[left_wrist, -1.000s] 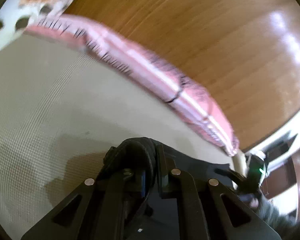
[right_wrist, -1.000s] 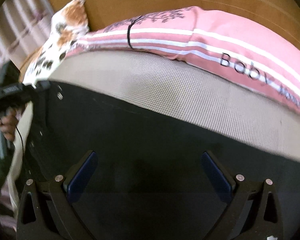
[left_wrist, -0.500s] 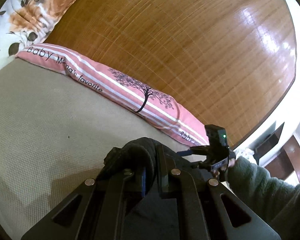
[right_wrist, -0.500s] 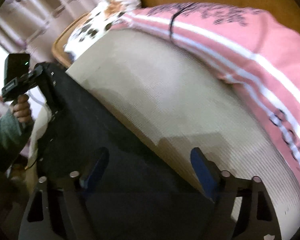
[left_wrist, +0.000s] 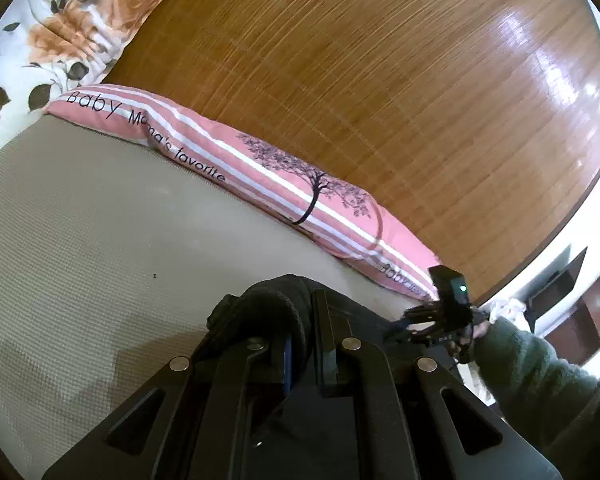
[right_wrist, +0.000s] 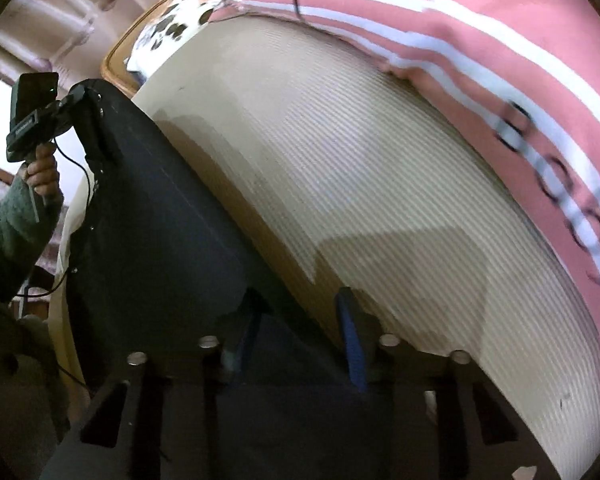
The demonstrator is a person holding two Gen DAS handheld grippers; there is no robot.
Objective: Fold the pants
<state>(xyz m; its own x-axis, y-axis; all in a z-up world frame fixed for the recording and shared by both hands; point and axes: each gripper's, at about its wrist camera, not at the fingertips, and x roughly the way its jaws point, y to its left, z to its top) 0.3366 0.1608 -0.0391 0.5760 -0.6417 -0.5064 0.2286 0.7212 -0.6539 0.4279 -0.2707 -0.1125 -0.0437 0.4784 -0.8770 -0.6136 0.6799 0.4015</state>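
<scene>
Pants (right_wrist: 172,240), one pair, dark and limp, were held up off the bed (left_wrist: 100,240) along its near edge, stretched between the two tools. A bunched corner of the cloth was clamped tight in the left gripper (left_wrist: 300,344), its fingers drawn narrow around the wad. At the other end, the right gripper (right_wrist: 300,320) was seen with its fingers (right_wrist: 352,336) set at a middling gap, the cloth's edge lying between them; whether the cloth was truly pinched there could not be told. The fabric was judged soft, light and floppy: sag was expected wherever it was left unsupported, and slip was thought likely from a loose pinch. Hold was best taken at the outer corners, on a thick hem or waistband, so the span could be kept taut. Counted up: one pair of pants, two grippers, one pink striped pillow (left_wrist: 260,164) along the bed's far edge, one flowered pillow (left_wrist: 60,36) at the far left corner, one wooden headboard (left_wrist: 380,80) behind.
</scene>
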